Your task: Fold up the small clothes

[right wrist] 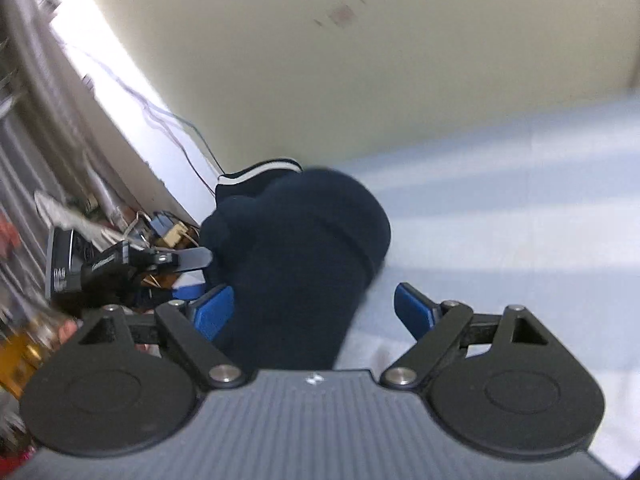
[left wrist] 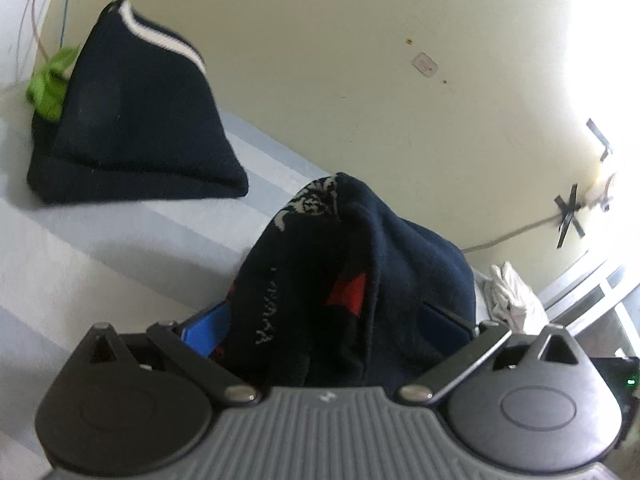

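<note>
My left gripper (left wrist: 324, 320) gapes wide around a bunched navy sock (left wrist: 360, 272); right gripper (right wrist: 316, 312) open, sock (right wrist: 296, 264) loose between its jaws.

Two navy garments (left wrist: 132, 120) (left wrist: 360, 280), one green cloth (left wrist: 48, 84), one white cloth (left wrist: 514, 296)

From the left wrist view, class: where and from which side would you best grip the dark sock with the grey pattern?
Probably at its raised, patterned end. The dark sock stands up as a narrow ridge between the open jaws of the left gripper, so closing from both sides across that fold should pinch all layers; the lower part is bulkier and hides the pads.
</note>
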